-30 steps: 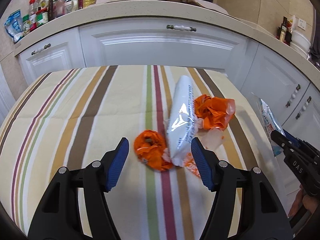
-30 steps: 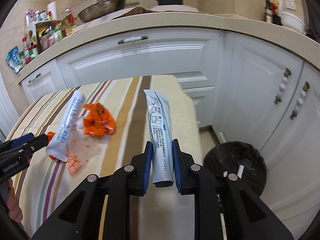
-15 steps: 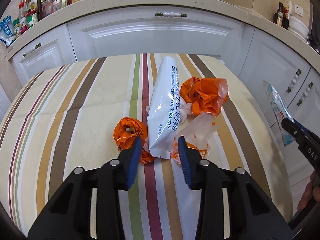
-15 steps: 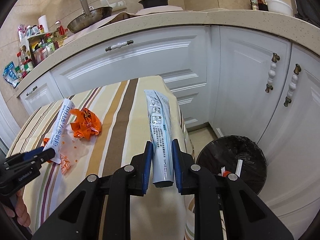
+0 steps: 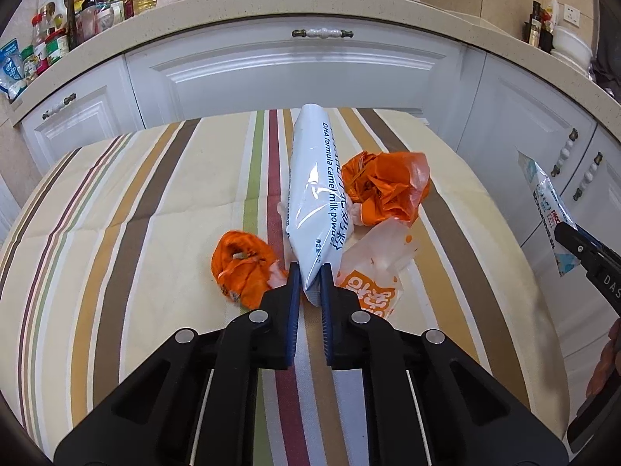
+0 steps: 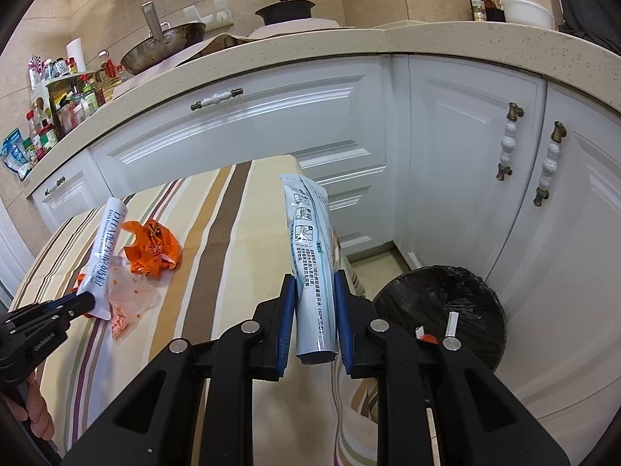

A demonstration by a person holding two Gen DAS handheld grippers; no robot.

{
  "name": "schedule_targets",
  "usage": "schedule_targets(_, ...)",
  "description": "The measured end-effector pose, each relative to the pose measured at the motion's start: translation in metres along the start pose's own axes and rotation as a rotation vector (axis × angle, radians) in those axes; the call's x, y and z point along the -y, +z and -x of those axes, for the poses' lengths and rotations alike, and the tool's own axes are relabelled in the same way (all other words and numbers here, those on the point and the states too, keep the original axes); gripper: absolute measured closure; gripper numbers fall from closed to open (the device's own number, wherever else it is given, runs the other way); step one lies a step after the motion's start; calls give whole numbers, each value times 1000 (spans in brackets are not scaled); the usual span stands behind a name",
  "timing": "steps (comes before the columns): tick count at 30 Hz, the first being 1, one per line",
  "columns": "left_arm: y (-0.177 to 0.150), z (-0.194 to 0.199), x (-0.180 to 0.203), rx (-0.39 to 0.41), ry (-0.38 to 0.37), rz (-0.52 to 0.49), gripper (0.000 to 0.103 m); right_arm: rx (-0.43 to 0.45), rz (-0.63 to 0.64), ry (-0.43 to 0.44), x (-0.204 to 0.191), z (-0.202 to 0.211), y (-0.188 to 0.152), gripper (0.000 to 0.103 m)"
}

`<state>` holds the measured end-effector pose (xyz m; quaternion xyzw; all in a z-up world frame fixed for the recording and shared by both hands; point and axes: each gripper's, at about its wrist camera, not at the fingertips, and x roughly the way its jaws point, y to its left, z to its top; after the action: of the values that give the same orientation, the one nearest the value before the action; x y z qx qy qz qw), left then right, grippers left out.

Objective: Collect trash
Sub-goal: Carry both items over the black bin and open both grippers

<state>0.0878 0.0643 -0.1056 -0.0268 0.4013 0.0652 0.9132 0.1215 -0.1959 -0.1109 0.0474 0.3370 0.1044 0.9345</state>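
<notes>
Striped tablecloth (image 5: 155,202): two orange bags (image 5: 384,190); each hand-held gripper (image 5: 310,272) (image 6: 314,291) pinching one sachet (image 5: 316,194) (image 6: 310,248).

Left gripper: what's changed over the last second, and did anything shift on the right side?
The left gripper moved forward and closed from wide open onto the near end of the white milk powder packet. The right gripper kept its hold on the blue-white packet and swung toward the black bin. The orange wrappers stayed on the striped cloth.
</notes>
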Motion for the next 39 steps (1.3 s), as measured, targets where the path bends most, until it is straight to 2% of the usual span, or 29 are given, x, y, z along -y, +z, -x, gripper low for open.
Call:
schedule_targets(9,5,29,9,62,6,-14,93,49,-7,-57,15,16,1,82)
schedule_targets(15,9,43,41,79,-45,-70,93,71,-26,-113,36,28,-2,82)
schedule_targets(23,12,34,113,38,-179,-171,93,88,-56,-208,74,46,-11,82)
schedule_targets(28,14,21,165,25,-235,-222,93,93,-73,-256,97,52,-18,82)
schedule_targets(33,16,7,216,13,-262,-273,93,100,-87,-284,116,51,-21,82)
schedule_targets(39,19,-26,262,-54,-259,-297,93,98,-90,-302,135,38,-23,82)
